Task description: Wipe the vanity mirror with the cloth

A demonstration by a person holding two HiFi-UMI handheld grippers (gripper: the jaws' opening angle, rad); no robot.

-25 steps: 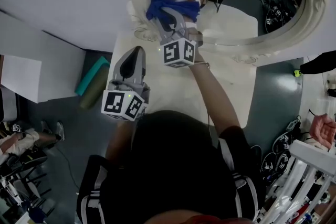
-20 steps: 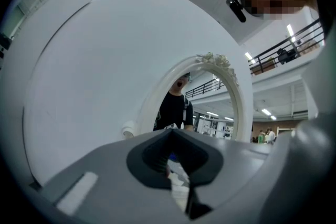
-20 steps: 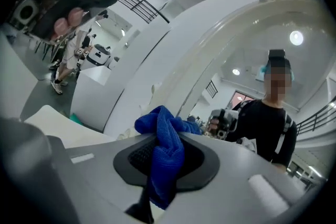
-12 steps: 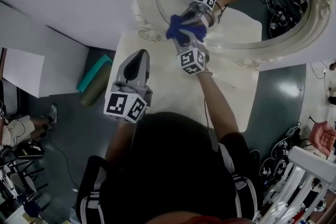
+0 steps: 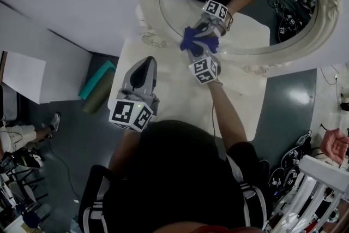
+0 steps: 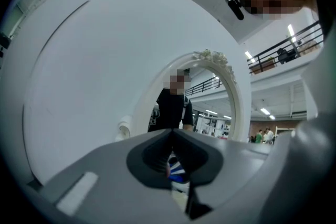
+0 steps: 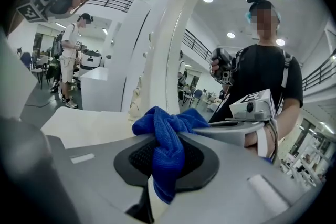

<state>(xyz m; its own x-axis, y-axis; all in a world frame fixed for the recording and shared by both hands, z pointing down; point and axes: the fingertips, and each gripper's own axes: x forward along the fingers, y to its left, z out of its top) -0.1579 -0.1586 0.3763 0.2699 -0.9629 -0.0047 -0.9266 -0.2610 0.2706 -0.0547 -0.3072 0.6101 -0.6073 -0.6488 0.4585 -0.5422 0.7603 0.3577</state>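
Softly bunched, the blue cloth [image 7: 167, 140] is clamped in the right gripper [image 5: 193, 46] against the lower glass of the vanity mirror [image 5: 148, 5]. It looks light and limp, so a thick fold seems the best place to grip it. The left gripper [image 5: 144, 63], jaws together and empty, hovers above the counter [image 5: 177, 96].

head view: I look steeply down on the vanity mirror [image 5: 148, 3] from above, well apart | left gripper view: low before its frame, tilted up, near | right gripper view: at the glass, facing it slantwise | shared: mirror in all three; blue cloth [image 5: 192, 40] in head and right gripper views
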